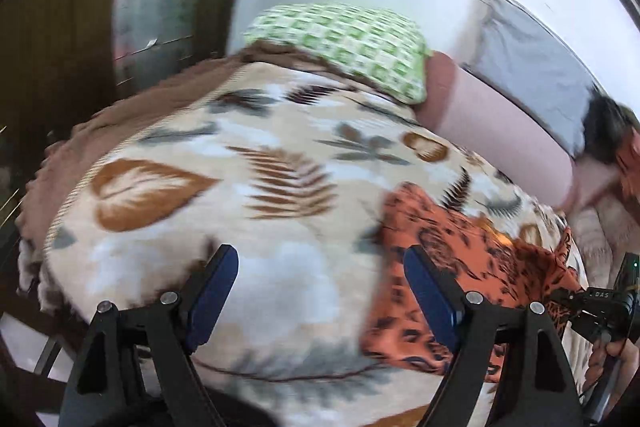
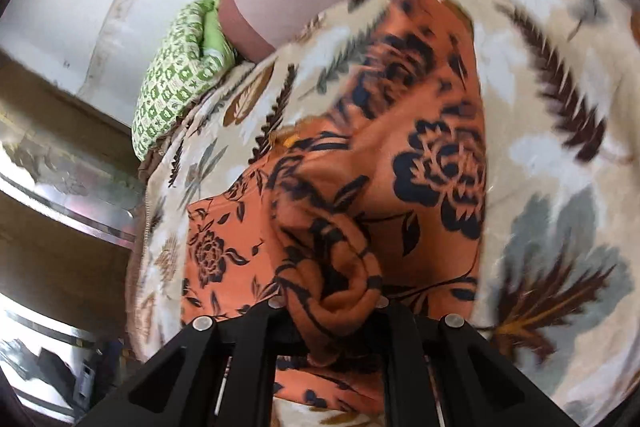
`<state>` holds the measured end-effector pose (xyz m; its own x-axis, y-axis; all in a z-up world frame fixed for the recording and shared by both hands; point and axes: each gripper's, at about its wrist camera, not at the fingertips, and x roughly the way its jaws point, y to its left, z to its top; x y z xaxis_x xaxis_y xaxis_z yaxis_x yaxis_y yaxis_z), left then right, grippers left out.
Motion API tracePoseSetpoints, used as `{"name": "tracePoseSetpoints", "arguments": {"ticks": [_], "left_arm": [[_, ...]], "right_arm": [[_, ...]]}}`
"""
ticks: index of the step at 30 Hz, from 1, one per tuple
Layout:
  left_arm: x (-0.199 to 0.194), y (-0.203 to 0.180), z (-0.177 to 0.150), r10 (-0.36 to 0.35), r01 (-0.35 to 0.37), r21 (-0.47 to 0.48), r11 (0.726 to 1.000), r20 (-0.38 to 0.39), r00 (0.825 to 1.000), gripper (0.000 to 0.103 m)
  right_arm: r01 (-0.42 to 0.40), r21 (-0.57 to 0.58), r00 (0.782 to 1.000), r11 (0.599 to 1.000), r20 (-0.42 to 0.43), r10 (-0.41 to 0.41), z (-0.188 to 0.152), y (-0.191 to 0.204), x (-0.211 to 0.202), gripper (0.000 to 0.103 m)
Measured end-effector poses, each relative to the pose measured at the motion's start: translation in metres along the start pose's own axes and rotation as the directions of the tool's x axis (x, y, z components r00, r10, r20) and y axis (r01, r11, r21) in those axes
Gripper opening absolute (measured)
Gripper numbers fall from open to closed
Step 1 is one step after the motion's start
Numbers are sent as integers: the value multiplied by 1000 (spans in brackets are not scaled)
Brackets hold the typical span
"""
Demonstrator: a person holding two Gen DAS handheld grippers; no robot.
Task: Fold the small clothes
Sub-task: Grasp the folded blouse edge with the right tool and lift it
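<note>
A: Left wrist view, item one?
B: Left gripper, jaws wide, empty, over the blanket. Orange garment lies to its right, partly behind the right finger; contact unclear through blur.
A: Right wrist view?
B: Right gripper, jaws closed on a bunched fold of the garment, rest spread ahead. Pillow beyond.
</note>
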<state>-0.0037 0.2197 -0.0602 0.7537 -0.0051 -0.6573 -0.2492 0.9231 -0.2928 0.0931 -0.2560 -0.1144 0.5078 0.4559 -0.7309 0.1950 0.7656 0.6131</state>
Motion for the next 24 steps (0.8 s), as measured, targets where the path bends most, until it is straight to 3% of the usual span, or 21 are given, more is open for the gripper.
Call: {"name": "tracePoseSetpoints", "arguments": {"ticks": [5,10,11,14,16,17,18,19,24], "left_arm": [[-12,39,5,16,-15,-65,998,12,1000,86],[-16,58,4,32,-29,-83,996,29,999,86],[-16,62,2,38,-36,-90,995,26,999,85],[-13,68,-3,50,-50,-106,993,-3,999,86],[-12,71,-7,50,-52,-110,993,-23,998,86],[-11,70,-7,50,-53,-107,993,-29,998,86],[-11,69,-8,49,-52,-97,994,-38,998,86],[-14,68,-9,48,-51,-83,995,-36,998,86],[-13,65,-12,56,-59,-64,996,-38,998,86]], "right_arm": [[-119,52,992,992,57,116,20,50,-14,10],[-175,-212,980,962,58,191,5,159,-24,10],[-156,-265,983,951,48,175,-4,176,-18,10],[-3,-470,1000,882,-26,-11,-50,211,38,10],[93,-565,978,820,-101,-180,-87,204,95,12],[124,-585,953,801,-155,-261,-104,196,124,13],[145,-609,941,780,-159,-299,-120,187,142,14],[162,-646,949,746,-105,-298,-127,191,139,14],[103,-645,981,757,-60,-184,-105,215,98,13]]}}
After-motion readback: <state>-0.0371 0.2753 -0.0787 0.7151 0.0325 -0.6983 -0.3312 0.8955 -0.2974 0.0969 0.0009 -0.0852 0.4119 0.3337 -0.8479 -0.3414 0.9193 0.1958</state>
